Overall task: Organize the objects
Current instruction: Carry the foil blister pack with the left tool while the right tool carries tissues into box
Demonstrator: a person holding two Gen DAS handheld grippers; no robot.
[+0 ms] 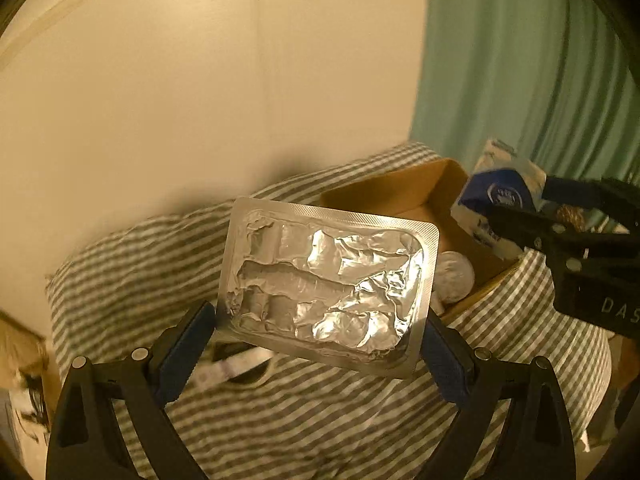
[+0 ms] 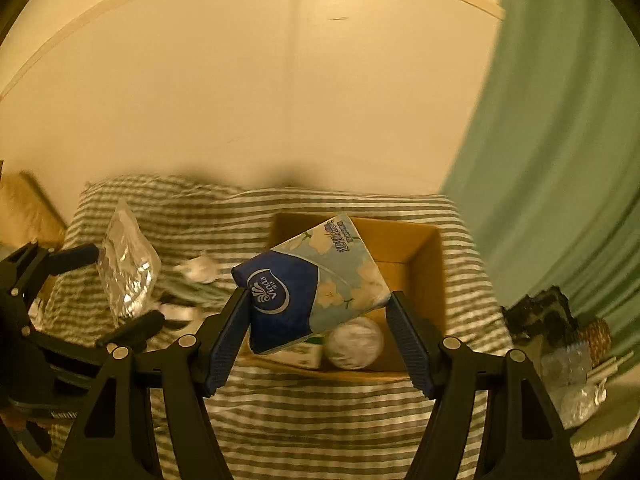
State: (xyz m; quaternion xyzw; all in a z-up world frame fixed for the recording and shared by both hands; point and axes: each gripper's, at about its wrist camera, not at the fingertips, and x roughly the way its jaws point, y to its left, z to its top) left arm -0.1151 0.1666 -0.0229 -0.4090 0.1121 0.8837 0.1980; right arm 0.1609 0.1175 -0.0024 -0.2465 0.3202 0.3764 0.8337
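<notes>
Foil, crumpled and silver, fills the span of the left gripper (image 1: 320, 344): its blue pads clamp the two short edges of a used blister pack (image 1: 326, 286), so the jaws stand wide, shut on a wide thing. The right gripper (image 2: 318, 336) stands at a middling spread, pressing both sides of a soft blue-and-floral tissue pack (image 2: 316, 280) that hangs tilted between the pads.

Outward, in the right wrist view, the cardboard box (image 2: 424, 264) sits behind and under the tissue pack, from about twelve to three o'clock of it, on a striped cloth (image 2: 320, 408); a white ball (image 2: 354, 342) lies inside at five o'clock. The left tool shows at nine o'clock, well apart.

Risks, as I judge them: the blister pack is held only by thin edges and could buckle and spring free; the tissue pack is squashy and skewed, so it may slip or twist out before it is over the box.

Both tools pitch steeply downward toward the cloth, side by side, held raised above it.
</notes>
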